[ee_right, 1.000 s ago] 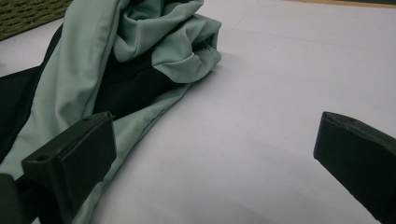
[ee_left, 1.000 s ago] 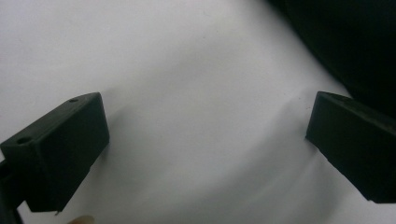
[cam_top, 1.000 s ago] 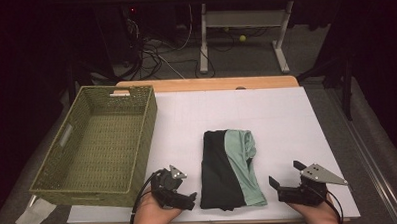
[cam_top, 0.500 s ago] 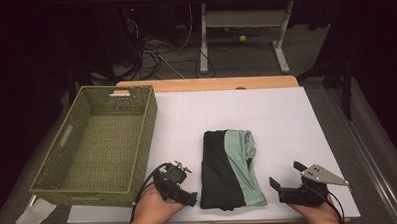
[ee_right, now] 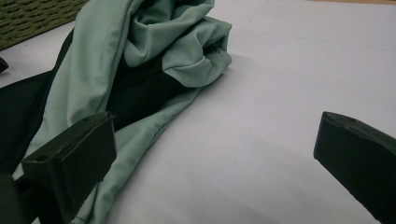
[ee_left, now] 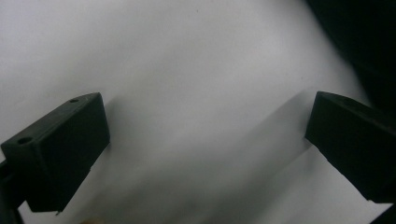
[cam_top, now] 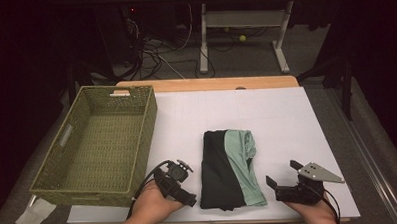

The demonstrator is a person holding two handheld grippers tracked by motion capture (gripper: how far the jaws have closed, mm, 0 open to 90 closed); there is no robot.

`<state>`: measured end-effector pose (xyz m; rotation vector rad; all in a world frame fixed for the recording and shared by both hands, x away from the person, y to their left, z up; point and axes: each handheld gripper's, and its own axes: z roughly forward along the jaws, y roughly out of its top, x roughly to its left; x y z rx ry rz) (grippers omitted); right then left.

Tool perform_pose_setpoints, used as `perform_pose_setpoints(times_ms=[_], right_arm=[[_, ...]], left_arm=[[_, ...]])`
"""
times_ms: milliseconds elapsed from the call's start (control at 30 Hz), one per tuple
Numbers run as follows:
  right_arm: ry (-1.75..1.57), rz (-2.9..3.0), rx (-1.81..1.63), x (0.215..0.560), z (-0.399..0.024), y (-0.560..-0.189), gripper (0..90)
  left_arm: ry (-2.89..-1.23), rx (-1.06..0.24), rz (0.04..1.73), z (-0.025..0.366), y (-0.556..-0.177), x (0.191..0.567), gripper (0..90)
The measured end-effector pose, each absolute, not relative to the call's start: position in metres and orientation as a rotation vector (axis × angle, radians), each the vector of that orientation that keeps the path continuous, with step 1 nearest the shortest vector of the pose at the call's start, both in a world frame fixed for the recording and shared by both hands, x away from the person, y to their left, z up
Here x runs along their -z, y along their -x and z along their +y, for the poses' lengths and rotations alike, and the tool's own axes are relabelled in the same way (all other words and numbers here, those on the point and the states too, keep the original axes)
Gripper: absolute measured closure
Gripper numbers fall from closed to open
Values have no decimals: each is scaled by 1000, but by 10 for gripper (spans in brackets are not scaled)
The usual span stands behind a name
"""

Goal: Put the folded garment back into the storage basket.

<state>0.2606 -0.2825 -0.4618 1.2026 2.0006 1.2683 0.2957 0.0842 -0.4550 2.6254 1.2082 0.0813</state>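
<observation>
Black and mint-green fabric makes up the folded garment [cam_top: 232, 168], which lies on the white table cover [cam_top: 287, 124] with its long side running away from the person; no brand, label or writing can be read on it or on anything else in the pictures. Taking the garment as the landmark, the left gripper [cam_top: 185, 190] sits just beside its near left corner, held in the person's left hand [cam_top: 152, 206], its 2 jaws wide apart over bare white cover in the left gripper view. The right gripper [cam_top: 281, 175] rests on the cover near the garment's near right edge, its 2 jaws also spread apart and empty; in the right gripper view the green cloth [ee_right: 140, 56] lies beside and partly behind one jaw. A woven green basket [cam_top: 100, 140] stands to the garment's left.
</observation>
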Motion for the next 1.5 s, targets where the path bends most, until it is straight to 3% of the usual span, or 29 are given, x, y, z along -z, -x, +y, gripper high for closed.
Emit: perform_pose_setpoints(times_ms=[533, 833, 967, 1133, 1333, 1400, 1500], right_arm=[[-1203, 2014, -1284, 462, -285, -262, 0], [-1204, 2024, -1283, 462, -284, -261, 0], [-1208, 2022, -1285, 462, -285, -262, 0], [-1210, 2022, -1287, 462, -285, -262, 2], [-1206, 2027, -1287, 462, -284, -262, 2], [-1205, 2032, -1288, 462, -284, -262, 8], [-1206, 2027, -1288, 462, -284, -262, 8]], left_arm=[[-2772, 0, 1036, 54, -266, 450, 0], [-2787, -6, 987, 26, -272, 450, 1], [-2781, -15, 941, 19, -277, 445, 143], [-2807, 0, 912, 13, -280, 442, 220], [-2800, 29, 907, 14, -282, 438, 396], [-2790, 47, 907, 17, -284, 437, 502], [-2793, 67, 912, 18, -288, 436, 565]])
